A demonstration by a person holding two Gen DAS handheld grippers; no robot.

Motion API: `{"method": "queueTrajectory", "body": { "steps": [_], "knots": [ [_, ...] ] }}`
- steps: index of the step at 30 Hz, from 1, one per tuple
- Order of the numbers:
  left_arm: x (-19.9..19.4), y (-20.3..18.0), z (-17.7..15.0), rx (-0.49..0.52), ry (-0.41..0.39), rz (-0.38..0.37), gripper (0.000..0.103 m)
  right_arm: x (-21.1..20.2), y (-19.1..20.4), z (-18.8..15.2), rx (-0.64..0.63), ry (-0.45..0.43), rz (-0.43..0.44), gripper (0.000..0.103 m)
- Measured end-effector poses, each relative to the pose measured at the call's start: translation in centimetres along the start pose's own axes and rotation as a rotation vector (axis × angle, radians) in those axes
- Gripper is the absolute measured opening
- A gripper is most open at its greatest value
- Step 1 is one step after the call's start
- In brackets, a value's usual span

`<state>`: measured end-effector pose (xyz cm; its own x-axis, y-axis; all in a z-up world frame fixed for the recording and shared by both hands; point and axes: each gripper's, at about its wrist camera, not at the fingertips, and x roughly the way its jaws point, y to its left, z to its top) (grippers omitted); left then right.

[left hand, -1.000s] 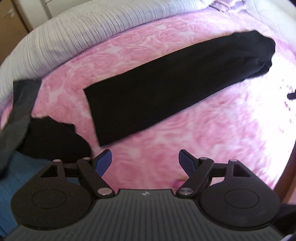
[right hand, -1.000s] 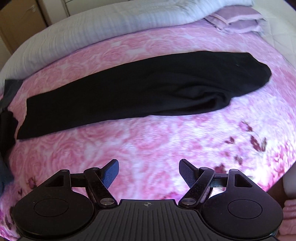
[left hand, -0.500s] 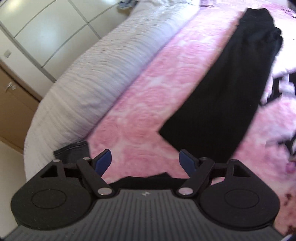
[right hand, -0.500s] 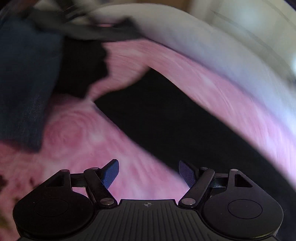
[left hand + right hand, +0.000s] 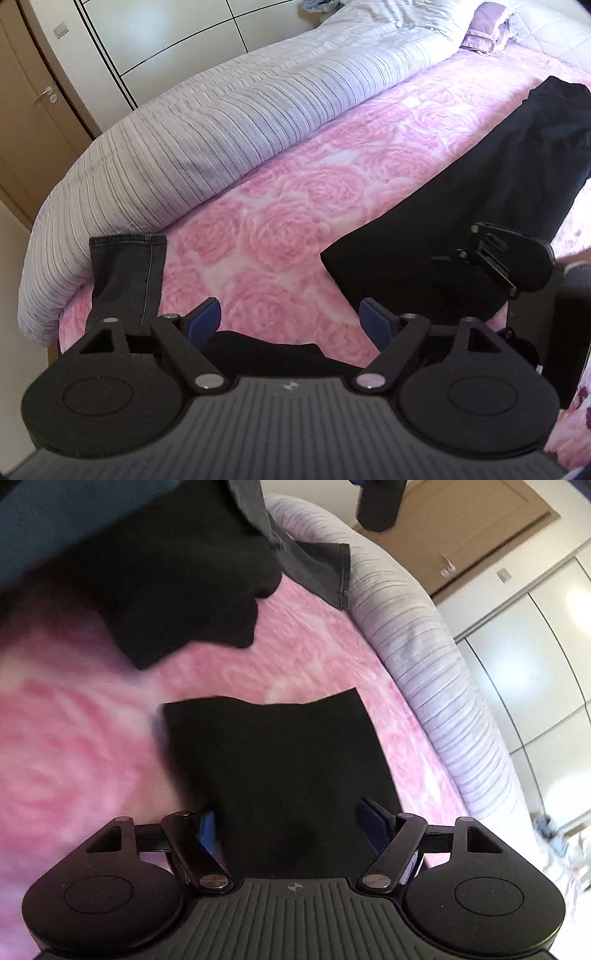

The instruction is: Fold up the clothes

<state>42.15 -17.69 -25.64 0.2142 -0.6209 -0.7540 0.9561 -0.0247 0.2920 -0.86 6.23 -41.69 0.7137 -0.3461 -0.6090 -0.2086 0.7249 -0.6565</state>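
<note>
Right wrist view: we find the right tool (image 5: 288, 830) spread over the hem end of the black trousers (image 5: 288, 775), laid long on the bed (image 5: 92, 757). Left tool (image 5: 288, 321) spread, empty. We judge a one-layer pinch would skew any fold.

My left claw (image 5: 290, 321) is wide open above the pink rose bedspread (image 5: 295, 206). Long black pants (image 5: 480, 206) lie flat, with my right claw (image 5: 495, 258) over them.
</note>
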Motion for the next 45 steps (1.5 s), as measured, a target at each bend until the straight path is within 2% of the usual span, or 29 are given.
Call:
{"method": "queueTrajectory", "body": {
  "steps": [1,2,3,7,9,12,14,17,18,20,23,25,28,32,36,38,40,41,42,43,44,45],
  "knots": [
    [0.2,0.0,0.0,0.002,0.0,0.002,0.08,0.2,-0.3,0.0,-0.01,0.001,0.023,0.053],
    [0.4,0.0,0.1,0.002,-0.001,0.001,0.08,0.2,-0.9,0.2,0.014,0.011,0.054,0.012],
    [0.4,0.0,0.3,0.004,-0.004,0.007,0.08,0.1,-1.6,0.3,0.046,0.022,0.087,0.006],
    [0.1,0.2,1.6,0.001,-0.029,0.037,0.08,-1.6,-6.2,1.3,0.273,0.01,0.168,0.006],
    [0.1,0.0,2.6,-0.015,-0.038,0.043,0.08,-3.2,-10.7,0.9,0.472,-0.037,0.188,0.005],
    [0.7,-1.9,4.4,-0.017,-0.043,0.025,0.08,-6.9,-19.0,-2.9,0.847,-0.119,0.153,0.004],
    [1.7,-4.8,6.1,0.003,-0.038,-0.014,0.08,-10.0,-23.7,-8.0,1.094,-0.141,0.059,0.004],
    [3.3,-9.1,8.7,0.033,-0.031,-0.074,0.08,-14.7,-27.7,-18.7,1.427,-0.12,-0.128,0.004],
    [3.8,-10.5,9.5,0.043,-0.029,-0.094,0.08,-14.9,-28.0,-22.8,1.523,-0.087,-0.155,0.004],
    [4.8,-13.4,11.2,0.063,-0.024,-0.133,0.08,-14.7,-28.2,-31.2,1.709,-0.012,-0.196,0.004],
    [6.4,-17.7,13.8,0.093,-0.017,-0.193,0.08,-11.3,-26.5,-41.8,1.94,0.169,-0.123,0.005],
    [7.7,-20.6,15.3,0.113,-0.01,-0.22,0.08,-10.7,-25.9,-45.2,2.01,0.181,-0.06,0.005],
    [9.7,-25.0,17.6,0.144,0.001,-0.261,0.08,-10.8,-26.8,-45.9,1.957,0.163,0.005,0.005],
    [13.0,-28.4,20.1,0.192,0.024,-0.299,0.08,-11.4,-27.7,-44.7,1.965,0.105,0.024,0.005],
    [16.1,-30.8,21.9,0.259,0.035,-0.325,0.08,-10.8,-27.6,-45.0,1.935,0.144,0.01,0.005],
    [17.5,-31.6,22.5,0.295,0.038,-0.337,0.08,-10.1,-26.7,-46.6,2.022,0.188,0.012,0.005],
    [18.2,-31.6,22.7,0.376,0.025,-0.338,0.08,-10.0,-26.4,-47.1,2.048,0.185,0.028,0.005],
    [18.4,-31.5,22.7,0.427,0.013,-0.335,0.08,-10.2,-26.6,-47.0,2.043,0.194,0.032,0.01],
    [18.3,-31.1,22.3,0.499,-0.011,-0.334,0.08,-10.5,-26.8,-46.8,2.035,0.206,0.035,0.023],
    [18.1,-30.6,22.0,0.572,-0.037,-0.334,0.081,-11.1,-27.0,-46.4,2.014,0.228,0.017,0.029],
    [18.0,-30.0,21.1,0.672,-0.069,-0.326,0.082,-12.0,-27.2,-45.7,1.972,0.241,0.001,0.04],
    [17.8,-29.4,20.3,0.774,-0.102,-0.316,0.084,-13.0,-27.3,-45.0,1.927,0.25,-0.012,0.046]
  ]
}}
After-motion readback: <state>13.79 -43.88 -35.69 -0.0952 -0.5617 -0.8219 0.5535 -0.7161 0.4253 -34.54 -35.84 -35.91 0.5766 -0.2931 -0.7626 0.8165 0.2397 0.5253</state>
